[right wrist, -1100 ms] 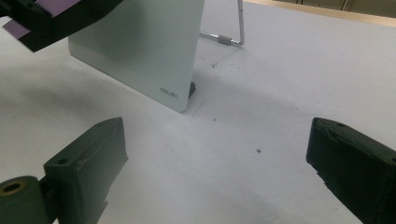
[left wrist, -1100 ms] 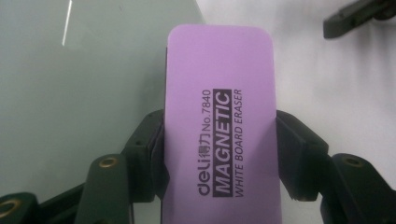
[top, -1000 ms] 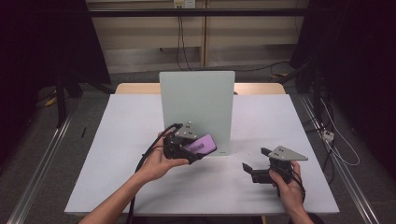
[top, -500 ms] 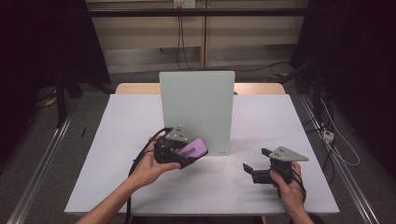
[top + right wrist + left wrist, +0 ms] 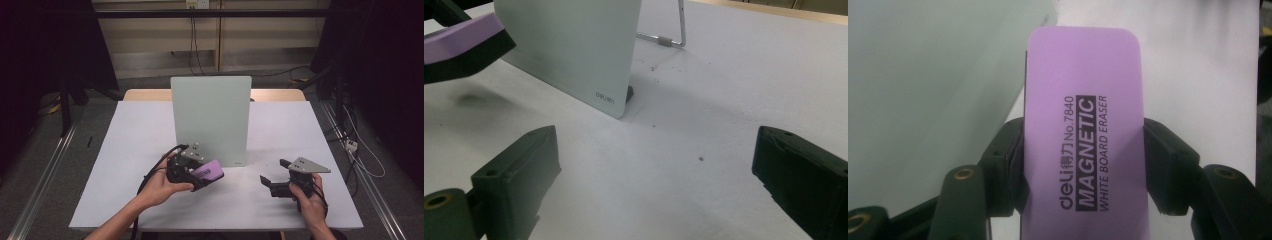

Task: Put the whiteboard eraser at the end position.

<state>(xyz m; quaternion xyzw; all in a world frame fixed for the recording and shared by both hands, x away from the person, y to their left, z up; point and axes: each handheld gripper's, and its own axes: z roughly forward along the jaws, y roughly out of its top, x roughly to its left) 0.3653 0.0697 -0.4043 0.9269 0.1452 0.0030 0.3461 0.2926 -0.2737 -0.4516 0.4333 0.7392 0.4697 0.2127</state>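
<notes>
Purple eraser [image 5: 1083, 150] in tilted left claw [image 5: 207, 175]

Eraser [image 5: 1083, 140]: your purple magnetic whiteboard eraser, black underside, printed label facing up.
Pose: clamped lengthwise, raised off the desk [image 5: 150, 130].
Whiteboard [image 5: 210, 117]: upright, just behind it.

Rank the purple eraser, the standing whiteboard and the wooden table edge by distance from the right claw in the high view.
1. Purple eraser, left of the right claw, clamped in the left claw.
2. Standing whiteboard, behind and left; close to the eraser's distance.
3. Wooden table edge, at the far side.
</notes>
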